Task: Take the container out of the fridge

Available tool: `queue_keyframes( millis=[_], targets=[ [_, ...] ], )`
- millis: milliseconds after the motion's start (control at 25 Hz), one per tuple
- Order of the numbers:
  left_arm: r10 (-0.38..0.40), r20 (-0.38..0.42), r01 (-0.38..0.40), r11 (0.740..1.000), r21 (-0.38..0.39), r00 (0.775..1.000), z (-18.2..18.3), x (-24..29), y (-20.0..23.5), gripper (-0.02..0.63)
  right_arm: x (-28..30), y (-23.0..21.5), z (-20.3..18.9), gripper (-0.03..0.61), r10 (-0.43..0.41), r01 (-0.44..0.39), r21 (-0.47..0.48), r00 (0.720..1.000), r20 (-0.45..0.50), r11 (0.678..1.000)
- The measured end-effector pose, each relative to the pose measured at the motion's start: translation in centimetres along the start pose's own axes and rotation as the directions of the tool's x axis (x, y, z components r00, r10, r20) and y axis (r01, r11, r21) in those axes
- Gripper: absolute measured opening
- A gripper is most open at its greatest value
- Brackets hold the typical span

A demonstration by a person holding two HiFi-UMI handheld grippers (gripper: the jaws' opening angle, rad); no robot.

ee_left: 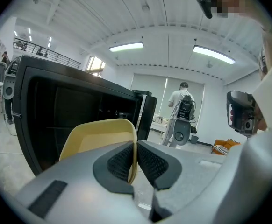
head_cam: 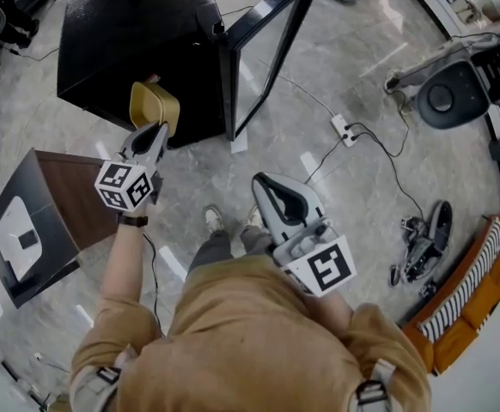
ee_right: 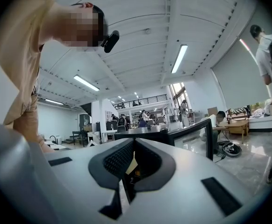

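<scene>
**A:** so where's the container right now, in or out?

**B:** out. The yellow container (head_cam: pixel 153 106) is held up in the air just in front of the black fridge (head_cam: pixel 121 33), and the fridge door (head_cam: pixel 263 54) is swung wide open. The left gripper (ee_left: pixel 135 146) is clamped on the container's rim, with the wall pinched between both pads.

**A:** and the other one?

**B:** the right gripper (ee_right: pixel 132 143) is back near the person's torso, well apart from the fridge. Its jaws are pressed together at the tips with nothing in them. There's a yellowish sliver in the gap behind the tips, probably background, but the view's too tight to say. A power strip (head_cam: pixel 346 130) lies on the floor near the door.
</scene>
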State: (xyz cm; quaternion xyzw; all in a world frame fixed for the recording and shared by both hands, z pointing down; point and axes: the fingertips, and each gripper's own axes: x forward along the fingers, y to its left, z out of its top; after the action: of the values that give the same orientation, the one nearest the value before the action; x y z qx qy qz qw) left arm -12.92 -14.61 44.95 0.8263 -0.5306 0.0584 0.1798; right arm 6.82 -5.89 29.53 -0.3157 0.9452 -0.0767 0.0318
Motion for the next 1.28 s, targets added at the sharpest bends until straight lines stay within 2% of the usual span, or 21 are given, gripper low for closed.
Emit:
queue_keyframes(
  millis=[960,1280],
  targets=[
    [0.025,0.098,-0.021,0.999,-0.042,0.995,3.5,-5.4,-4.3,0.023,-0.4,1.1,4.1,0.005,0.082,-0.077,-0.061,0.993,0.082,0.995],
    [0.020,0.144,-0.018,1.000,-0.017,0.989,5.7,-6.9,-5.7,0.023,-1.1,0.5,3.4,0.005,0.083,-0.079,-0.076,0.995,0.052,0.994]
  ],
)
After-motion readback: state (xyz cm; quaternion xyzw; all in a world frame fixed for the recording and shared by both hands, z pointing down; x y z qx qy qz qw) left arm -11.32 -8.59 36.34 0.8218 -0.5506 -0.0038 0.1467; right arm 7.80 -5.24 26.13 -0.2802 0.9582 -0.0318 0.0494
